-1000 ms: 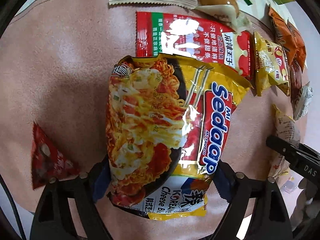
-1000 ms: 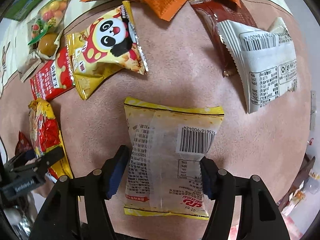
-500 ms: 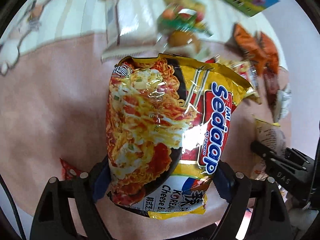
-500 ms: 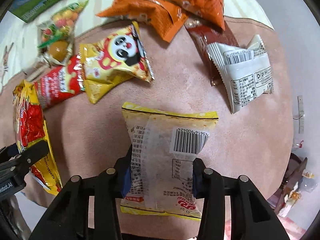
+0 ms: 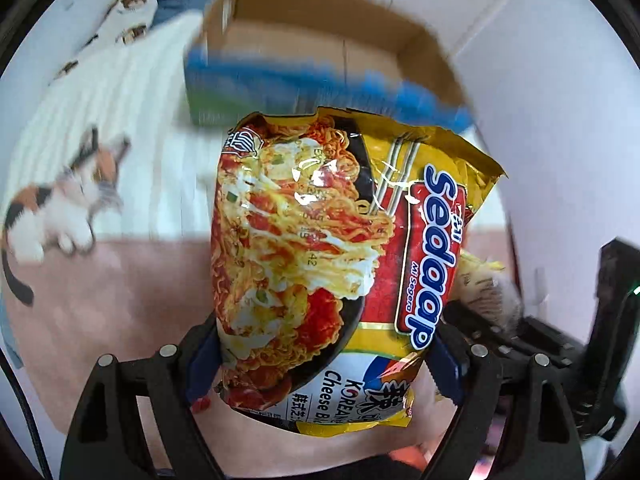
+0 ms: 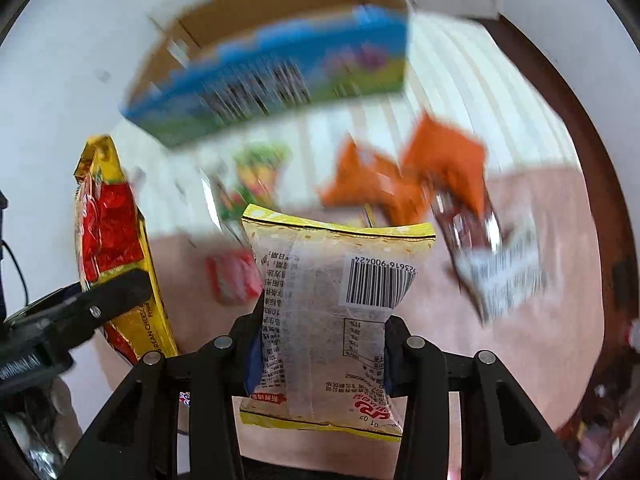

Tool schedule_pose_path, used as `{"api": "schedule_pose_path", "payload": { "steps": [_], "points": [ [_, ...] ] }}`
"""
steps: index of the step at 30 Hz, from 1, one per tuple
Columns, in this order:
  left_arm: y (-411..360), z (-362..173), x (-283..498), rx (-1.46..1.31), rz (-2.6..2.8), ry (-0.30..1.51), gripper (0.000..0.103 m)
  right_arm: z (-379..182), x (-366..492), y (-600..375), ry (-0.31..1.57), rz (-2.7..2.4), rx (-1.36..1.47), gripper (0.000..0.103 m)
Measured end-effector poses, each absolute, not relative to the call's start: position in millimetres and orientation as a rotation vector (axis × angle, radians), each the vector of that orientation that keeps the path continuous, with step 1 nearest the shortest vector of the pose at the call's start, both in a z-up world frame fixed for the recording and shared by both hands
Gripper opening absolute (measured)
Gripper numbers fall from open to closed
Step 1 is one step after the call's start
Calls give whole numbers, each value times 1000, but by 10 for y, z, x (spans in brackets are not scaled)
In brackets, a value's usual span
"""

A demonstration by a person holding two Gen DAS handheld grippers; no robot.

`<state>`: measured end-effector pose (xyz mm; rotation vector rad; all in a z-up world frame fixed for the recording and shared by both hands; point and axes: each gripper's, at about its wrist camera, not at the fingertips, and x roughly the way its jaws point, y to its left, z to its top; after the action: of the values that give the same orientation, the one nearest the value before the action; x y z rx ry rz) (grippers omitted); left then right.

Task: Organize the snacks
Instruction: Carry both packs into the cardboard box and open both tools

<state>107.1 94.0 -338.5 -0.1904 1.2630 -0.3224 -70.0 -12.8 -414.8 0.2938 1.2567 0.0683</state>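
Beyond the pink rug point(image 5: 100, 292), an open cardboard box point(image 5: 320, 40) is waiting ahead of both tongs, left tongs point(image 5: 320, 360) gripping a noodle packet point(image 5: 332, 264), right tongs point(image 6: 320, 352) gripping a yellow-edged snack pouch point(image 6: 332, 308)

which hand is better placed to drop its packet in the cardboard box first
Left, probably. The left hand-held gripper holds the noodle packet with the open cardboard box straight ahead. The right hand-held gripper, shut on the yellow-edged packet, sees the box up and to the left.
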Motion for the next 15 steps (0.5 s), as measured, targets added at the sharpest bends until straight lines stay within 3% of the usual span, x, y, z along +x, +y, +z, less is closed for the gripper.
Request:
{"api": "schedule_pose_path", "payload": {
  "steps": [7,11,15],
  "points": [
    [1070,-2790,1537,-251,-345,1180,86,-3134,256,-423,1092,205,324,45],
    [1144,-2772,1971,-242,-288,1180,86,-2962,991,-481,1048,210,270,45],
    [1191,-2951,2416,-227,-243,1230,86,-3131,1727,-516,1067,200,229,45]
  ]
}}
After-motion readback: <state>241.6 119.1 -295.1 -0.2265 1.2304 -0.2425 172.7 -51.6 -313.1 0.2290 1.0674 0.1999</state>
